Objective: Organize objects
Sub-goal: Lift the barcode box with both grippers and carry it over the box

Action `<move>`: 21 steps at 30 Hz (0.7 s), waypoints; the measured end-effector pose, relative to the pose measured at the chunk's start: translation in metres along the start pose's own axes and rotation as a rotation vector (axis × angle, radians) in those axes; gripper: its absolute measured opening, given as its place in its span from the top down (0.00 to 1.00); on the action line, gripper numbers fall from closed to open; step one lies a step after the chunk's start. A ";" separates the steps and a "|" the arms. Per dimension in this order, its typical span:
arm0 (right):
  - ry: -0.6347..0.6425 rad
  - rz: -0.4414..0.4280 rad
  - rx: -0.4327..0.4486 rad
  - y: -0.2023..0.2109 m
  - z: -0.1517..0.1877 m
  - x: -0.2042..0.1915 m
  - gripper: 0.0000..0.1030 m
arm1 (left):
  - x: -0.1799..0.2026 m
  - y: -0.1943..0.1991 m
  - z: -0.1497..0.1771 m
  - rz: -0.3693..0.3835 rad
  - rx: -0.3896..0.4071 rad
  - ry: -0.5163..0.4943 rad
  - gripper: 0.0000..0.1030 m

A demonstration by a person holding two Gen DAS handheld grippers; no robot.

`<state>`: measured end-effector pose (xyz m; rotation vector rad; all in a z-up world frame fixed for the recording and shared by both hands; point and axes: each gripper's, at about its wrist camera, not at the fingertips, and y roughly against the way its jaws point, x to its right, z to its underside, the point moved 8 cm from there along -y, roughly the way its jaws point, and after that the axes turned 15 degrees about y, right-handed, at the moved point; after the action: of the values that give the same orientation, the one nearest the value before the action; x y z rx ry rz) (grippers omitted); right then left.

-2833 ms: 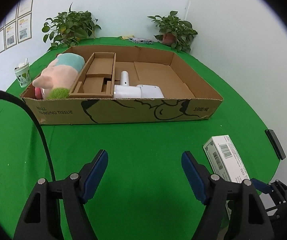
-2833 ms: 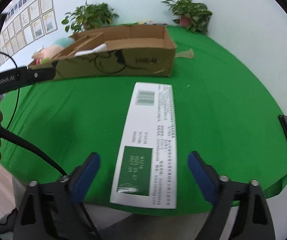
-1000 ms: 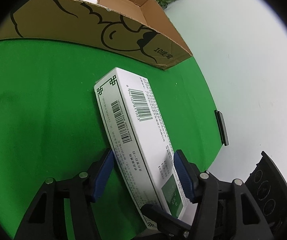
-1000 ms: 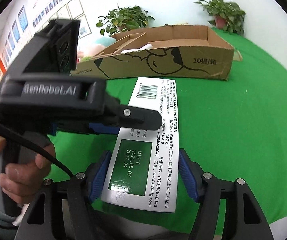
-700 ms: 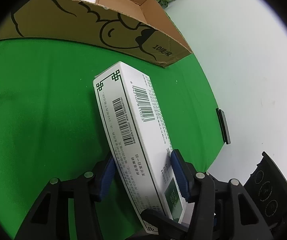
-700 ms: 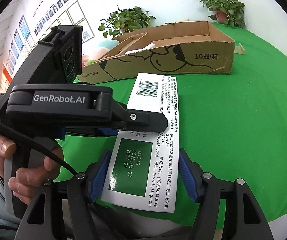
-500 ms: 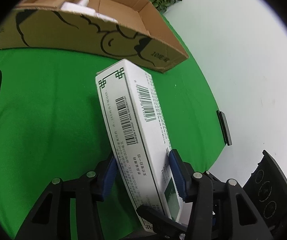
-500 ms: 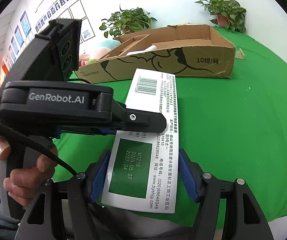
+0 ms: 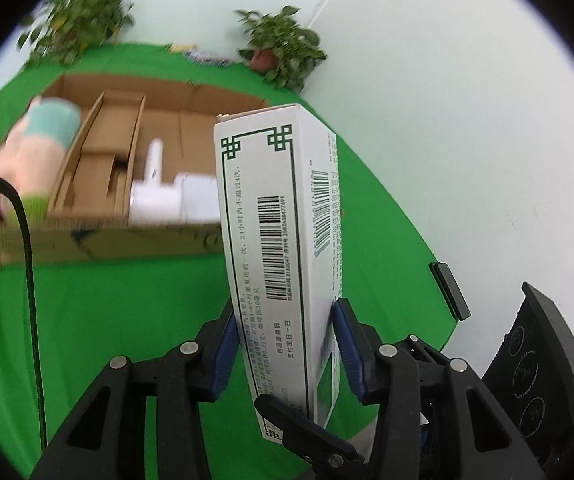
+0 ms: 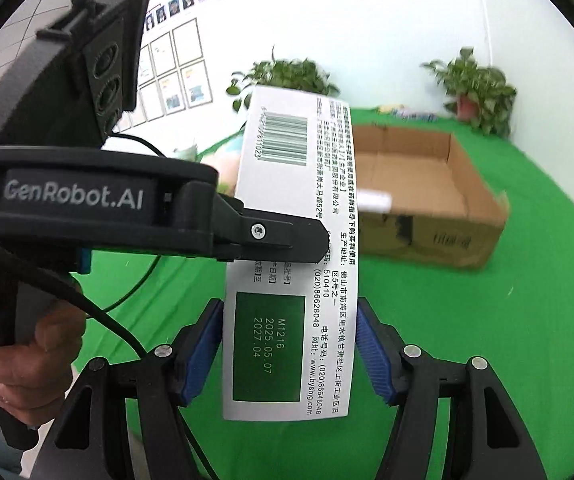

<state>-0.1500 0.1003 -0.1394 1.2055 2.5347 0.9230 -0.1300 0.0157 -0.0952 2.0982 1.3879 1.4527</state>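
Note:
A long white medicine box [image 9: 275, 208] with barcodes and a green panel hangs in the air above the green table [image 9: 127, 320], held by both grippers. My left gripper [image 9: 285, 320] has its blue pads on the box's two narrow sides near its lower end, jaws still closing on it. In the right wrist view the same white box [image 10: 295, 184] sits between the pads of my right gripper [image 10: 289, 312], which is shut across its broad face. One left fingertip [image 10: 287, 236] lies over the printed face. The box points toward the open cardboard box [image 9: 87, 248].
The cardboard box holds a pink and teal plush toy [image 9: 39, 148], a cardboard insert [image 9: 103, 156] and a white device [image 9: 155, 196]. Its right half [image 10: 407, 172] is bare. Potted plants [image 9: 283, 48] stand behind it. A black flat object [image 9: 449, 290] lies at the table's right edge.
Both grippers have lifted the white box off the table, raising its far end. The left jaws have narrowed onto it. The cardboard box now sits lower in both views.

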 end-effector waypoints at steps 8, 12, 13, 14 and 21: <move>-0.025 0.090 0.086 0.016 -0.062 0.046 0.41 | 0.072 -0.007 -0.056 0.049 0.062 -0.131 0.58; -0.020 0.135 0.114 0.025 -0.088 0.065 0.41 | 0.095 -0.008 -0.087 0.080 0.081 -0.162 0.58; -0.017 0.145 0.118 0.026 -0.094 0.069 0.41 | 0.097 -0.010 -0.093 0.084 0.083 -0.166 0.58; -0.015 0.154 0.121 0.027 -0.101 0.073 0.41 | 0.100 -0.009 -0.098 0.087 0.084 -0.170 0.58; -0.026 0.147 0.084 0.005 -0.138 0.101 0.41 | 0.105 -0.030 -0.146 0.076 0.049 -0.150 0.57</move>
<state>-0.2693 0.1162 -0.0182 1.4347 2.5152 0.8322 -0.2619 0.0712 0.0186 2.2622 1.3130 1.2702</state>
